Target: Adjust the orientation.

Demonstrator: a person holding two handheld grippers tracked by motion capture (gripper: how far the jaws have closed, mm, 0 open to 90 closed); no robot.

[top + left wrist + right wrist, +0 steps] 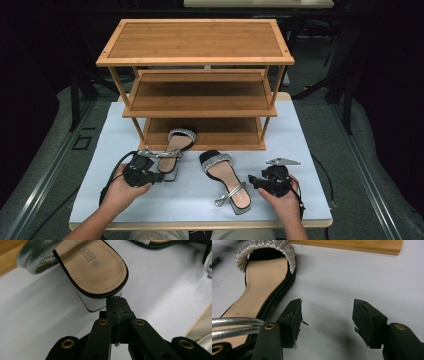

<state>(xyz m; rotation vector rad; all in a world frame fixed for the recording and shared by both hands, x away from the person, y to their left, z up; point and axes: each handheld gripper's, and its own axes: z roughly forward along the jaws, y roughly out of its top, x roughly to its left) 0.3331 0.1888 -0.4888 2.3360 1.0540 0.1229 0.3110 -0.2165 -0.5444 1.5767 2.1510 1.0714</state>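
1. High view: I look down on a white table (300, 130) with a three-tier wooden shoe rack (196, 80) standing at its far side.
2. My left gripper (159, 177) sits at the near left, held in my left hand (122, 187), and points right toward the heel of the left sandal (175, 150).
3. That left sandal has its silver toe strap resting on the rack's bottom shelf, while its block heel is out over the table, just in front of the rack.
4. Left gripper view: my jaws are pressed fully together with nothing between them, and their tips sit right against the back rim of the sandal's heel (100, 290). I cannot tell whether they are pushing on it or only touching.
5. My right gripper (251, 182) rests at the near right in my right hand (285, 197), just right of the right sandal (225, 180), which lies flat on the table with its toe pointing far.
6. Right gripper view: my jaws stand wide apart over bare table, gripping nothing, with the right sandal just beside the left-hand jaw.
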